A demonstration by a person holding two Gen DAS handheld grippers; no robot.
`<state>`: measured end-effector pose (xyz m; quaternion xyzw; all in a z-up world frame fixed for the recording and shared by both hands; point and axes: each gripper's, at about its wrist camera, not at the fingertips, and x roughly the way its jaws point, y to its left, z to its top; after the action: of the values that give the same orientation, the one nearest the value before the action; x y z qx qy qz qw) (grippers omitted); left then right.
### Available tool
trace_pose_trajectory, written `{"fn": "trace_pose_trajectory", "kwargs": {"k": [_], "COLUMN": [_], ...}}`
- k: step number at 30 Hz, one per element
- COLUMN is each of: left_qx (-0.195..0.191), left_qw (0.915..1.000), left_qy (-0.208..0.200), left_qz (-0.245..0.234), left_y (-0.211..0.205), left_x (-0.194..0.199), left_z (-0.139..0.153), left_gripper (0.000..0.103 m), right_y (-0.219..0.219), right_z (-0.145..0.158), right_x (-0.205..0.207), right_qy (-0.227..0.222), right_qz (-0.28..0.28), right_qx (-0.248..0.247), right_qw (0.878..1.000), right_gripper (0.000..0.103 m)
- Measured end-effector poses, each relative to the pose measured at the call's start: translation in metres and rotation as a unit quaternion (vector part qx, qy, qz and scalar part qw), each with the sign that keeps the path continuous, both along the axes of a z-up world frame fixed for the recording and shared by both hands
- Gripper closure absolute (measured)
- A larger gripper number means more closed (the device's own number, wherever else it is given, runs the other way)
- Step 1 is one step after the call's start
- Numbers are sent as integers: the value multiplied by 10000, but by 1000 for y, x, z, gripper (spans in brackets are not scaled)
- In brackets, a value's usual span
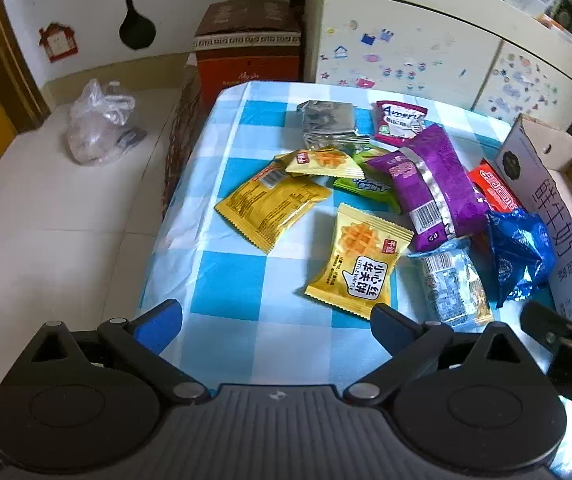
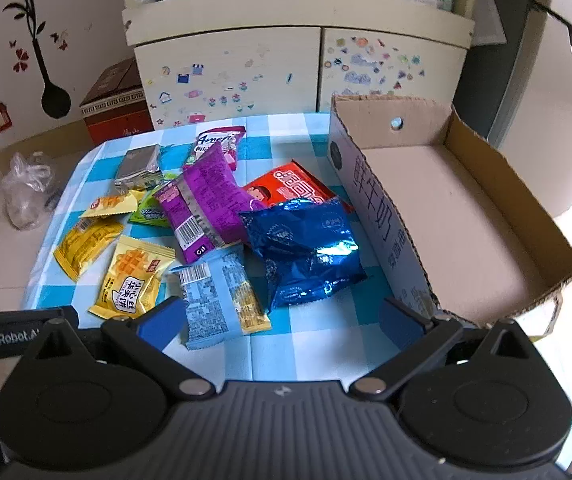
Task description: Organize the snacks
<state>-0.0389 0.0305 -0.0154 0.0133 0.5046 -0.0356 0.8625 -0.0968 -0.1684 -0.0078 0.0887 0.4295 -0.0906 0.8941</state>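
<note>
Several snack packets lie loose on a blue-and-white checked tablecloth [image 1: 246, 280]. Nearest my left gripper [image 1: 276, 322] is a yellow waffle packet [image 1: 359, 262]; the gripper is open and holds nothing. Beyond it lie a larger yellow packet [image 1: 272, 208], a purple packet [image 1: 431, 184] and a silver packet [image 1: 327, 124]. My right gripper [image 2: 284, 322] is open and empty over the table's near edge, with a light blue packet [image 2: 222, 292] between its fingers' line and a dark blue foil packet [image 2: 305, 252] just beyond. An open cardboard box [image 2: 465, 216] stands to the right, with nothing inside.
A cream cabinet [image 2: 297, 72] covered in stickers stands behind the table. A brown and orange carton [image 1: 248, 48] sits at the back left. A clear plastic bag [image 1: 100, 126] lies on the pale floor to the left. The right gripper's body [image 1: 565, 344] shows at the left view's edge.
</note>
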Motion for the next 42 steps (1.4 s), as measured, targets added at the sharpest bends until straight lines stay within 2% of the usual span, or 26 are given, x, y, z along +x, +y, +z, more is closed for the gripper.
{"fn": "trace_pose_trajectory", "kwargs": {"k": [5, 11, 13, 16, 17, 19, 23, 27, 33, 39, 42], "left_qx": [-207, -162, -189, -466, -532, -534, -362, -538, -509, -438, -380], "left_qw": [9997, 9999, 9998, 9989, 9986, 9984, 9993, 9984, 9983, 9983, 9982], "left_qy": [116, 10, -60, -15, 43, 157, 99, 180, 275, 371, 457], "left_qz": [-57, 19, -52, -25, 12, 40, -51, 69, 0, -79, -87], "left_y": [6, 8, 6, 7, 7, 4, -2, 0, -8, -17, -19], "left_x": [11, 34, 36, 36, 36, 37, 38, 42, 46, 50, 52], "left_z": [10, 23, 20, 8, 3, -8, -15, -16, -21, -29, -35], "left_gripper": [1, 0, 0, 0, 0, 0, 0, 0, 0, 0, 0], "right_y": [-16, -27, -30, -30, -28, -21, -8, 3, 12, 14, 18], "right_z": [4, 3, -3, -14, -18, -24, -32, -41, -54, -72, -72], "right_x": [-10, -17, -15, -11, -9, -5, 4, 12, 26, 39, 38], "right_qy": [-168, -397, -396, -338, -332, -300, -299, -296, -306, -176, -195], "right_qz": [10, 181, 236, 282, 344, 454, 697, 938, 1069, 1026, 1096], "right_qx": [378, 774, 968, 1084, 1049, 913, 735, 686, 613, 549, 313], "right_qw": [9991, 9960, 9942, 9931, 9933, 9943, 9944, 9928, 9919, 9930, 9933], "right_gripper": [1, 1, 1, 6, 11, 14, 14, 19, 22, 32, 43]}}
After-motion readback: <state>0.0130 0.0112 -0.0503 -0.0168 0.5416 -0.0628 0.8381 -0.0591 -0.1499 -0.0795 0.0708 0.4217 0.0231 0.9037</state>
